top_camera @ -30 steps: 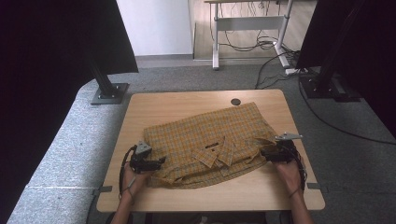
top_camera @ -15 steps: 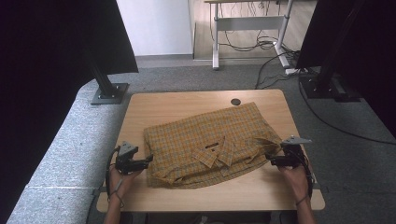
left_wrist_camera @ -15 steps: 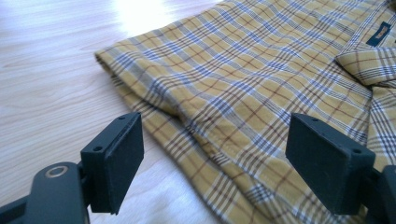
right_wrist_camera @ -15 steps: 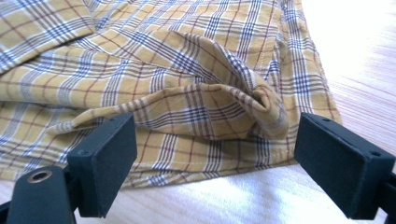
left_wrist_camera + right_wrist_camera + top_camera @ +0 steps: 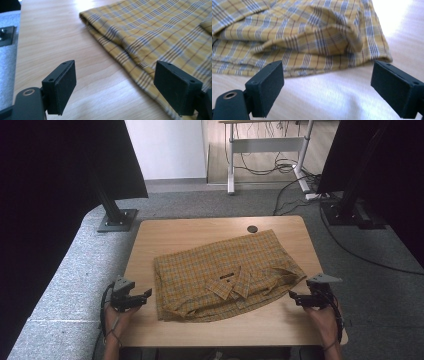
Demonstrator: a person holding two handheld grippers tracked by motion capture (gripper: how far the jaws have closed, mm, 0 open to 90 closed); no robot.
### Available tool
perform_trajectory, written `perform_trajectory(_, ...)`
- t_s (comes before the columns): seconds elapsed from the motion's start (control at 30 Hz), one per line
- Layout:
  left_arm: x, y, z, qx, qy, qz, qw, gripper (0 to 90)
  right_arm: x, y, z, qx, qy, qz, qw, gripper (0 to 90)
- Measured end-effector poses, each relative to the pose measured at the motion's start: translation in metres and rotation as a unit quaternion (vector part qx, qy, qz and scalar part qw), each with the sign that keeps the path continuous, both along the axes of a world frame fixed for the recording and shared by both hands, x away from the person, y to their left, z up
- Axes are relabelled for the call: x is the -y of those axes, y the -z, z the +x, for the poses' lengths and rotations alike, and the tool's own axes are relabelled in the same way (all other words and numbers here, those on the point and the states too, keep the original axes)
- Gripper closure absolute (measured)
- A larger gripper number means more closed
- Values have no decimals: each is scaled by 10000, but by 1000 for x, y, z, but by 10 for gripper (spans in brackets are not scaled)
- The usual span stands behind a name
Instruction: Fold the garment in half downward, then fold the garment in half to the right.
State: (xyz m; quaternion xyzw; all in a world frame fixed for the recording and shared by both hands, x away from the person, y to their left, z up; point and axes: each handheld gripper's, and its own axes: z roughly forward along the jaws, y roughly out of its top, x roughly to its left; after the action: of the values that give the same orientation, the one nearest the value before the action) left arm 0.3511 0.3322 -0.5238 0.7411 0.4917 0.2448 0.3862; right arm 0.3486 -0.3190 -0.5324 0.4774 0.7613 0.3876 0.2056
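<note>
Fingers of both the left gripper [image 5: 141, 298] and the right gripper [image 5: 295, 298] stand wide apart and empty, with the folded yellow plaid shirt [image 5: 225, 272] lying on the table [image 5: 185, 232] between them, its edges just ahead of each pair's tips.

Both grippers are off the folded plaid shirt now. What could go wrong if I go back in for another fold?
1. The shirt is bunched and layered at its right corner; the open right gripper may pinch only some layers and drag the fold apart.
2. The left gripper, also open, faces a stacked edge; a low approach could push the cloth instead of catching it.
</note>
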Motion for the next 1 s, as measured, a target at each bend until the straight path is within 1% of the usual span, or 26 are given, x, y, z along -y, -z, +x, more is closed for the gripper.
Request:
perform_trajectory(0.23,-4,20,5,-291,-117,144,9994,179,9,18,-12,-183,77,-32,9998,104)
perform_trajectory(0.37,-2,28,8,-413,-137,287,9986,178,10,28,-13,-311,106,-118,9994,101)
perform_trajectory(0.4,-2,29,8,-439,-147,352,9983,178,10,29,-14,-297,94,-153,9994,96)
perform_trajectory(0.53,-2,29,9,-440,-191,385,9981,172,9,30,-14,-273,93,-224,9993,94)
perform_trajectory(0.6,-3,29,9,-470,-187,355,9981,167,8,30,-14,-269,93,-284,9992,90)
perform_trajectory(0.67,-2,29,10,-504,-149,373,9979,132,6,30,-14,-270,74,-360,9990,73)
perform_trajectory(0.73,-1,30,10,-536,-107,390,9977,112,5,30,-14,-275,78,-366,9989,69)
perform_trajectory(0.8,2,30,11,-599,-14,435,9973,50,5,30,-14,-274,78,-367,9989,69)
perform_trajectory(0.83,3,30,11,-614,31,439,9971,33,5,30,-14,-275,79,-367,9989,69)
perform_trajectory(0.93,3,30,11,-629,26,441,9970,17,5,30,-14,-274,78,-366,9989,69)
perform_trajectory(1.0,3,30,11,-619,-31,428,9972,20,5,30,-14,-276,80,-364,9989,69)
